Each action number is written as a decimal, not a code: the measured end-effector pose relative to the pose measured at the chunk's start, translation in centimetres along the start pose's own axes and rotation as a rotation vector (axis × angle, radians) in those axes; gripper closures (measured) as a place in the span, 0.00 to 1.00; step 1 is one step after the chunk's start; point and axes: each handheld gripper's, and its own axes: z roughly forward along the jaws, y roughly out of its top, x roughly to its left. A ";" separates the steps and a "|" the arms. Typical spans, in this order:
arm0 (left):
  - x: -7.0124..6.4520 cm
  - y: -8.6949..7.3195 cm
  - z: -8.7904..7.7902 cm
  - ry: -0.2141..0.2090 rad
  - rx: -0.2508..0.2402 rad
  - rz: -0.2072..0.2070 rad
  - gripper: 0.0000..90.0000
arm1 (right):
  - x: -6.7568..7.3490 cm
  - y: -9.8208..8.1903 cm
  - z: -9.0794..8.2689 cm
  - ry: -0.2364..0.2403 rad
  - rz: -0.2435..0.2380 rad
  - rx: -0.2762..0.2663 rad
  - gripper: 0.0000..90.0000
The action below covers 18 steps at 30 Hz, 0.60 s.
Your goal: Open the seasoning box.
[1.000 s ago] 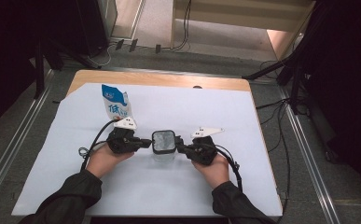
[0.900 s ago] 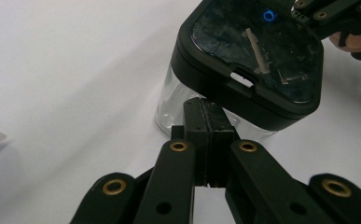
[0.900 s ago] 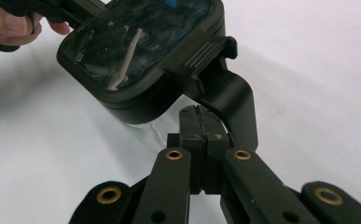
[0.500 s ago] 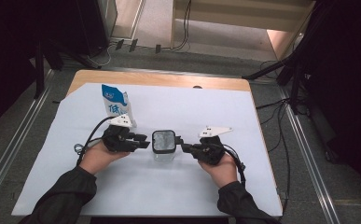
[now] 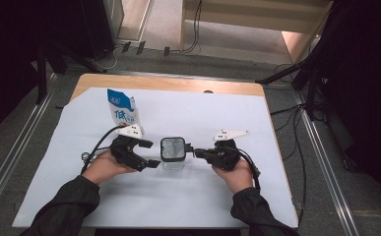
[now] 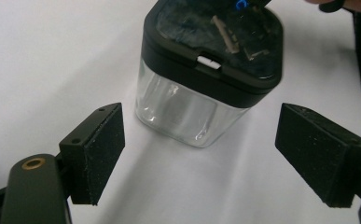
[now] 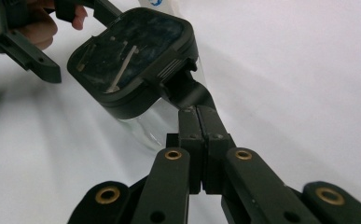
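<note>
A clear square jar (image 5: 173,160) with a black lid (image 5: 173,148) stands on the white sheet (image 5: 276,147) that covers the surface, directly between the two tools. The left gripper (image 5: 148,153) sits just beside the jar with its fingers (image 6: 96,149) spread wide apart; in the left gripper view the jar (image 6: 192,112) stands ahead of the gap between the two padded fingers, touching neither, with bare white sheet (image 6: 38,56) showing on both sides of it. The person's left hand (image 5: 104,166) holds that tool low over the sheet, its cable (image 5: 99,142) looping off behind.

The right gripper (image 5: 198,153) reaches in from the opposite side, its fingers pressed together, their tips meeting the edge of the lid. In the right gripper view the two fingers (image 7: 201,126) run up side by side with no gap and end at a small black tab (image 7: 183,91) jutting from the lid (image 7: 136,56); whether they pinch that tab or merely touch it, I cannot tell. Beyond the lid in that view, the left gripper (image 7: 24,42) shows on the far side of the jar. The right hand (image 5: 235,172) grips its tool from behind.

A blue-and-white carton (image 5: 124,112) stands upright farther back, beyond the left gripper and well apart from the jar.
</note>
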 end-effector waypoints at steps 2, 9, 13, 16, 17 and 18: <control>0.1 0.0 0.5 -0.010 -0.006 -0.006 0.17 | -0.3 0.0 0.2 -0.001 0.007 0.003 1.00; -0.2 0.7 1.4 -0.036 -0.001 0.004 0.17 | -0.6 0.1 0.6 -0.001 0.029 -0.002 1.00; -0.3 1.1 2.1 -0.031 0.016 0.027 0.16 | -0.8 0.1 0.7 -0.002 0.034 -0.002 1.00; -0.2 1.2 2.4 -0.034 0.007 0.037 0.16 | -0.8 0.0 0.7 -0.003 0.038 -0.003 1.00; -0.2 1.2 2.6 -0.021 0.006 0.052 0.18 | -0.7 0.0 0.7 -0.005 0.036 -0.004 1.00; -0.2 1.2 2.6 -0.021 0.006 0.052 0.18 | -0.7 0.0 0.7 -0.005 0.036 -0.004 1.00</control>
